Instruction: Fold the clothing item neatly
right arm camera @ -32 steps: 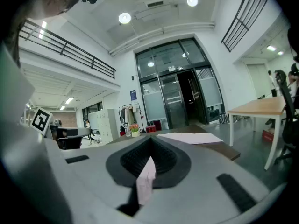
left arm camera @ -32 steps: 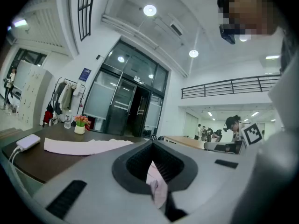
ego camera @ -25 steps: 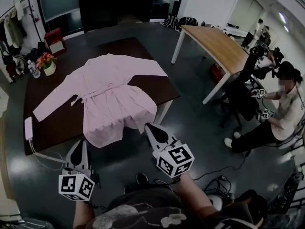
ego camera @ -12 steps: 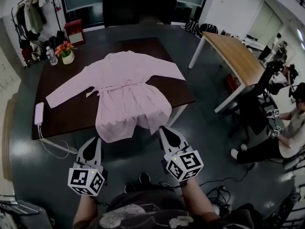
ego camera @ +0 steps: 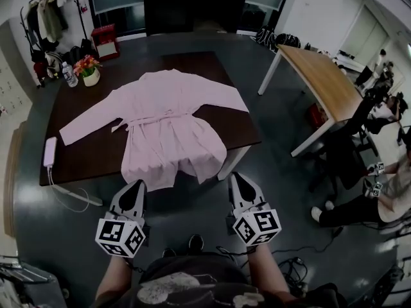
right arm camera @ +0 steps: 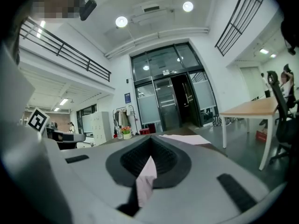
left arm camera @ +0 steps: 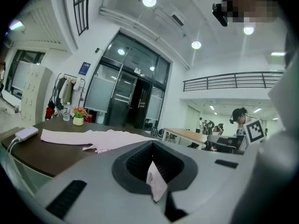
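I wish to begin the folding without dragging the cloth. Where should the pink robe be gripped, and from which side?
Probably the two hem corners of the pink robe: they hang over the near edge of the table, free to pinch from the near side.

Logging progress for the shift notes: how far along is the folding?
Done: the pink robe lies spread flat on the table, sleeves out, hem hanging over the near edge. In hand: no grip yet; the left gripper and right gripper are both shut, short of the table. Left: every fold; none is made.
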Tool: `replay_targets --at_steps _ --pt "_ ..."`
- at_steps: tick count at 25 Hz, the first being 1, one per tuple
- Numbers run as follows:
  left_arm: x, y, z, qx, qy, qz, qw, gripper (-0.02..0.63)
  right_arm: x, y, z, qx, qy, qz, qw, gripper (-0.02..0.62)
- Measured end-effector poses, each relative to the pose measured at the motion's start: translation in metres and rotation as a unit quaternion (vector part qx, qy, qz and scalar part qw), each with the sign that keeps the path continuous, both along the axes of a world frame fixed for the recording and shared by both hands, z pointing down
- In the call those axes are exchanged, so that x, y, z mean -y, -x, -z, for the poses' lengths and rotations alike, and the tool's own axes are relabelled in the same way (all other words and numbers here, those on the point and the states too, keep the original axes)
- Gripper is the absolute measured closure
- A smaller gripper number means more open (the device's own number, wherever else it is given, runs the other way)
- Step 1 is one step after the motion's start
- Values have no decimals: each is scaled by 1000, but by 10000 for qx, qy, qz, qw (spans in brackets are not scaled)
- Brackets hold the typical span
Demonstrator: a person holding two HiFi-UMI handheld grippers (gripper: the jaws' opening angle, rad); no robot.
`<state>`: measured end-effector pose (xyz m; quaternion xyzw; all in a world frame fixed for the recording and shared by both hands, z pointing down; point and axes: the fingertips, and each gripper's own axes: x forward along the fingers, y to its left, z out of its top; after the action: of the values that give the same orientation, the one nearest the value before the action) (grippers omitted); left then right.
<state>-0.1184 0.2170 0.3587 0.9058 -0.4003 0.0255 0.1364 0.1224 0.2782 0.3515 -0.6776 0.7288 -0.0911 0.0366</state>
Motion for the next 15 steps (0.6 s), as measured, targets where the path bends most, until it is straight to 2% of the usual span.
replay_targets --at_steps 4,7,11,15 --pt "6 -37 6 141 -243 -73 9996 597 2 -35 -3 -106 34 31 9999 604" --pt "8 -57 10 239 -369 -97 9990 597 8 -49 -6 -13 30 153 9999 604" --pt "11 -71 8 271 -339 -80 9990 597 19 -55 -13 47 77 336 9994 604" --pt "21 -86 4 266 -298 -171 9991 597 33 -67 -21 34 175 295 9994 604"
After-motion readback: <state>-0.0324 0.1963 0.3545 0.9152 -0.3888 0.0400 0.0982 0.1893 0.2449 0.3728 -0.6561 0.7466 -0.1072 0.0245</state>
